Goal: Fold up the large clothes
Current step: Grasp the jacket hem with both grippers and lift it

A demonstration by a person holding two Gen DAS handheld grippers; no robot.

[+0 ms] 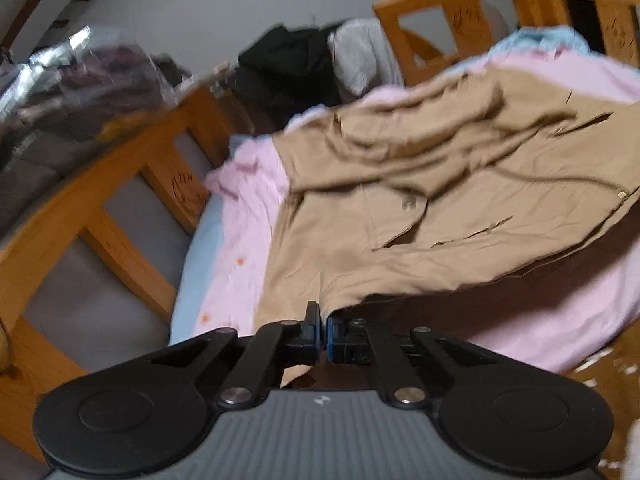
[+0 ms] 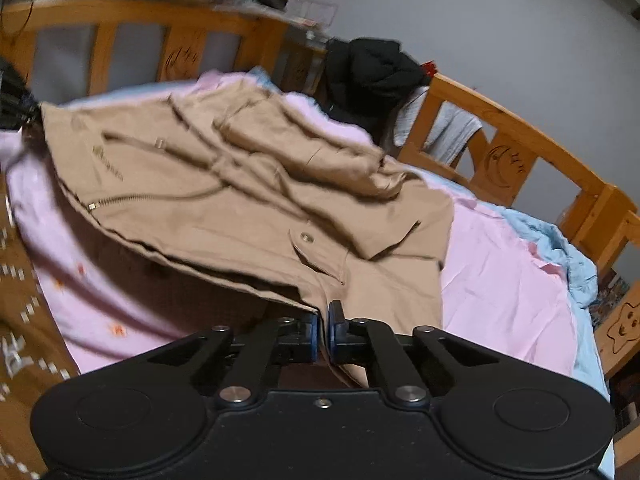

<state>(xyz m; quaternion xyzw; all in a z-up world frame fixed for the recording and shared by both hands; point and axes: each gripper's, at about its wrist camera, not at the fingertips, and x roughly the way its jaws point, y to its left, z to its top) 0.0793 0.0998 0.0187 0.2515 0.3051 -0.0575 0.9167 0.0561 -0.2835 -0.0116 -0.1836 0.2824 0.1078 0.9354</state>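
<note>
A tan jacket (image 1: 420, 216) with a zipper and buttoned pockets lies spread on a pink sheet (image 1: 248, 216) over the bed. My left gripper (image 1: 323, 326) is shut on the jacket's near hem, which is lifted off the sheet. In the right wrist view the jacket (image 2: 248, 200) spreads away from me, and my right gripper (image 2: 323, 326) is shut on its near hem, also raised above the pink sheet (image 2: 500, 280). The left gripper shows at the far left edge (image 2: 16, 100) holding the other corner.
A wooden bed rail (image 1: 132, 184) runs along the left and back (image 2: 520, 148). A pile of black clothes (image 1: 288, 68) and a grey cloth (image 2: 452, 128) hang at the bed's corner. A blue sheet (image 2: 568, 256) lies under the pink one. A brown patterned fabric (image 2: 16, 300) sits near.
</note>
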